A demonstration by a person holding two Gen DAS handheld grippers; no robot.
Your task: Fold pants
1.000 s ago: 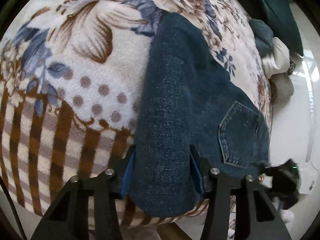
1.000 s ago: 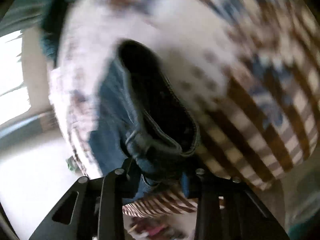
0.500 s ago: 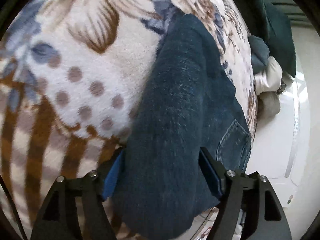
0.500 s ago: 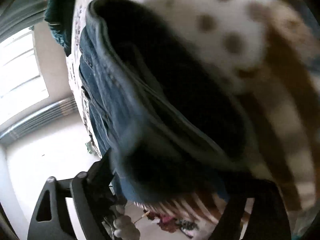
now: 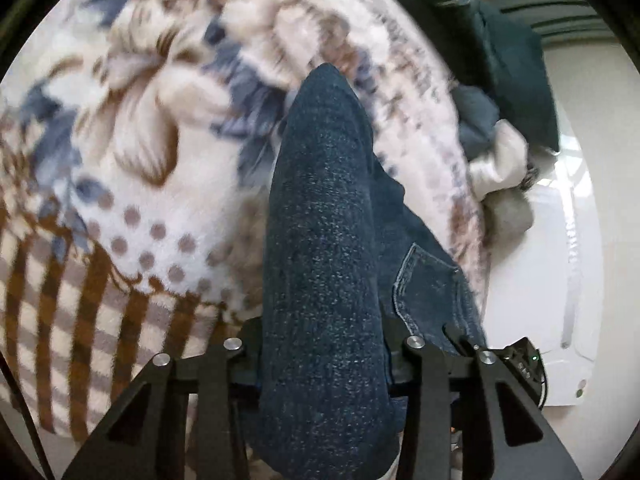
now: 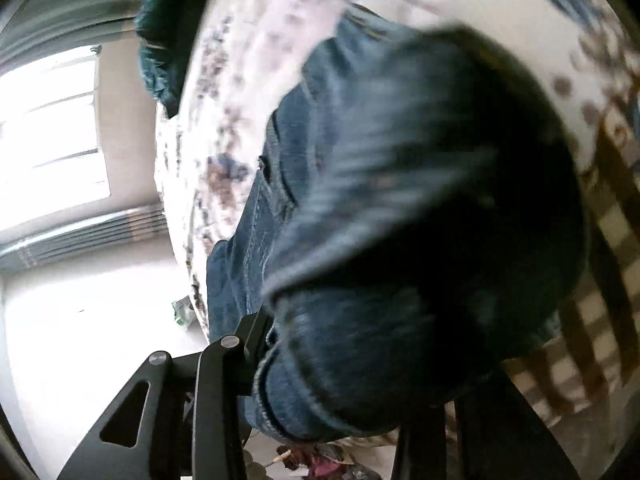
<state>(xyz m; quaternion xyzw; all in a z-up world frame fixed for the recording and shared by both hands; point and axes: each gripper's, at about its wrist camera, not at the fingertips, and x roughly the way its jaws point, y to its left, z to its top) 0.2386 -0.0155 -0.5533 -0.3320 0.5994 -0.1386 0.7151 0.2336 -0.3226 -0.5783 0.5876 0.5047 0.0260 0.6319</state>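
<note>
Dark blue jeans (image 5: 324, 240) lie on a floral and striped blanket (image 5: 132, 184). In the left wrist view my left gripper (image 5: 324, 344) is shut on a folded leg of the jeans, which runs away from me; a back pocket (image 5: 428, 284) shows to the right. In the right wrist view my right gripper (image 6: 352, 344) is shut on a thick bunch of the jeans (image 6: 420, 220) near the waistband, which fills most of the view and hides the right finger. The rest of the jeans lies on the blanket (image 6: 240, 100).
A dark teal garment (image 5: 492, 40) and a pile of grey and cream clothes (image 5: 496, 160) lie at the blanket's far right edge. White floor (image 5: 532, 280) is beyond the bed edge. A bright window (image 6: 52, 140) and radiator are to the left.
Both grippers have moved with the jeans still held. The held leg has shifted back and the pocket is in fuller view; the right view is blurred by motion.
</note>
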